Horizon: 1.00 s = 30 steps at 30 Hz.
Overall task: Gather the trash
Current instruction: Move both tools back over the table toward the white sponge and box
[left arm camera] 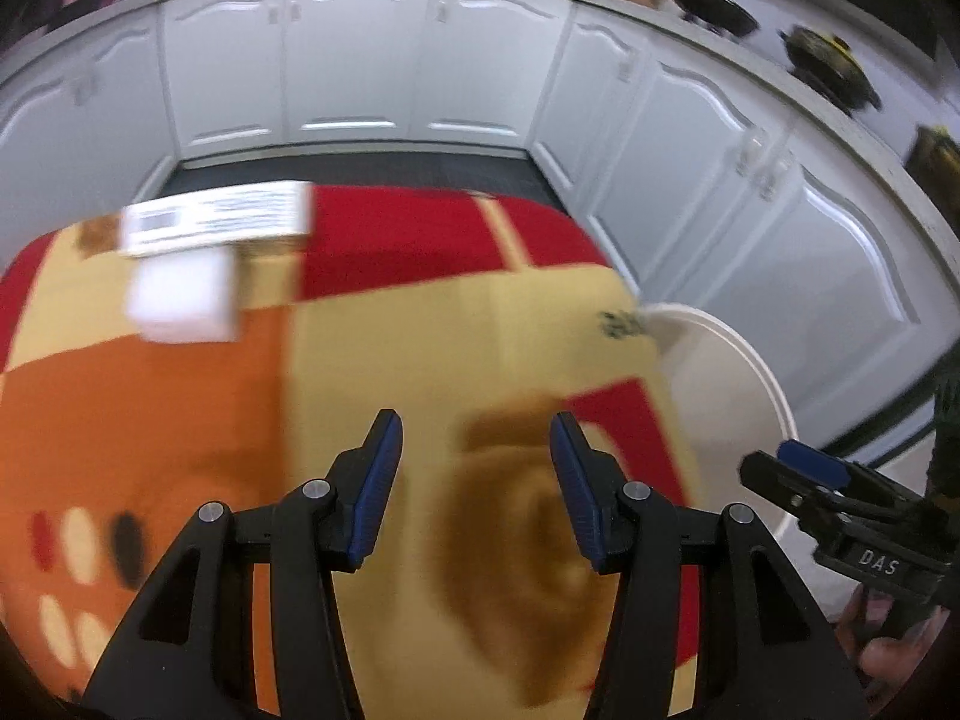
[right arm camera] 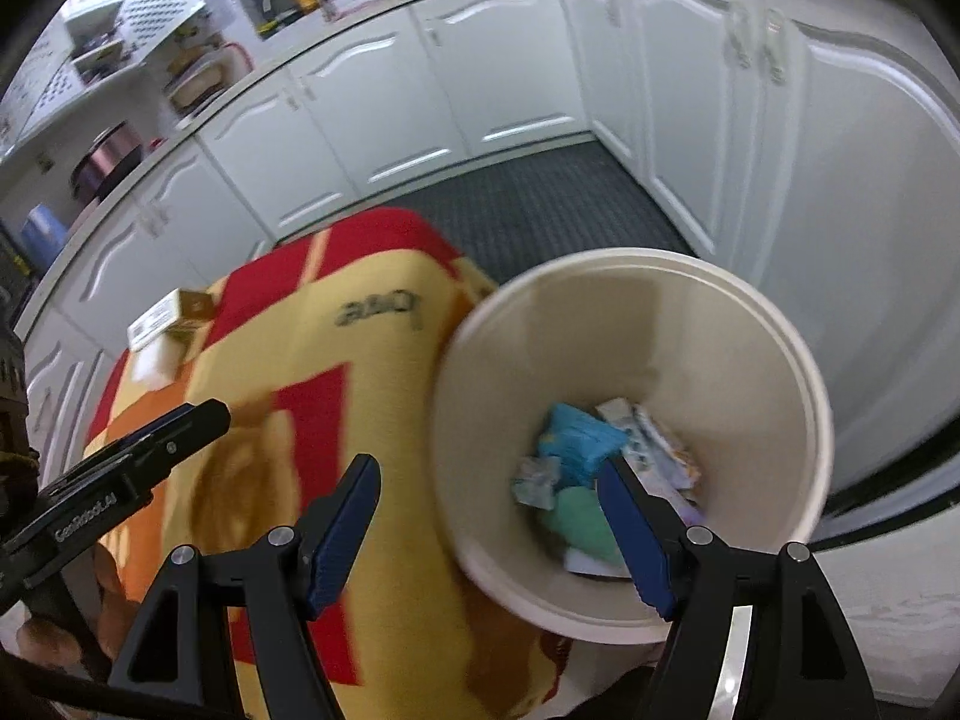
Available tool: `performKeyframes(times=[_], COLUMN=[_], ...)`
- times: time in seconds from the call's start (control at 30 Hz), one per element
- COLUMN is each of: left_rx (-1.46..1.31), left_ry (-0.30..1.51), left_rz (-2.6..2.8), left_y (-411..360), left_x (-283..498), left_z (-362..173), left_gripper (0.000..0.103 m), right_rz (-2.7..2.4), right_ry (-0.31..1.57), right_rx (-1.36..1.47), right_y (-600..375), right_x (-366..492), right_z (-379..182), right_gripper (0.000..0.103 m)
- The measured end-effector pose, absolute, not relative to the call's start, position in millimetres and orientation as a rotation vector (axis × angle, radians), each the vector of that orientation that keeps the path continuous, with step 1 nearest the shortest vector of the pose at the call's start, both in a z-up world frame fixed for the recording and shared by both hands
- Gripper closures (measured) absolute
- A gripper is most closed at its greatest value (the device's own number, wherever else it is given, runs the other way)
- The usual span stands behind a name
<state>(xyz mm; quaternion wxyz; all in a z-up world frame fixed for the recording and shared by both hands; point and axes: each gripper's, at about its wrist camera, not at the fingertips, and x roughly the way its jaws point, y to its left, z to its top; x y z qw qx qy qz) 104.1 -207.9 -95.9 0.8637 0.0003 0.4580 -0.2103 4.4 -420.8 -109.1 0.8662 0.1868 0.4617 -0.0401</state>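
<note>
My left gripper [left arm camera: 475, 420] hangs open and empty over a table under a red, yellow and orange cloth [left arm camera: 420, 330]. At the cloth's far left lies a cardboard box with a white label [left arm camera: 216, 216], with a white piece of paper [left arm camera: 180, 294] just in front of it. My right gripper [right arm camera: 489, 465] is open and empty above the round white bin [right arm camera: 780, 330] beside the table. In the bin lie a blue packet [right arm camera: 579, 438], something green [right arm camera: 576, 522] and several wrappers. The box [right arm camera: 174, 312] and the paper [right arm camera: 159, 363] also show in the right wrist view.
White kitchen cupboards [left arm camera: 360, 60] run along the back and right, with dark pans [left arm camera: 714, 0] on the counter. Dark matting [right arm camera: 540, 198] covers the floor behind the table. The bin [left arm camera: 738, 360] stands against the table's right edge. Each view catches the other gripper at its side.
</note>
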Motion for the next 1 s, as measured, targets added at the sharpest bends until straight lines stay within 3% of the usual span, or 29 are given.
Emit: performKeyframes(times=[0.47, 0.77, 1.0], left_rx=[-0.174, -0.009, 0.06], left_ry=[0.871, 1.039, 1.147], left_rz=[-0.106, -0.183, -0.472], left_y=[-63.0, -100.2, -126.3], left_x=[231.1, 308.9, 259.0], left_z=[-66.4, -108.8, -118.4], left_gripper=[0.053, 0.053, 0.053], right_rz=[0.032, 0.028, 0.027], right_ry=[0.98, 0.987, 0.989], right_rx=[0.339, 0.34, 0.339], right_y=[-360.4, -359.3, -360.3], right_x=[37.8, 43.6, 45.9], right_z=[-101.9, -100.4, -100.3], right_gripper=[0.03, 0.03, 0.03])
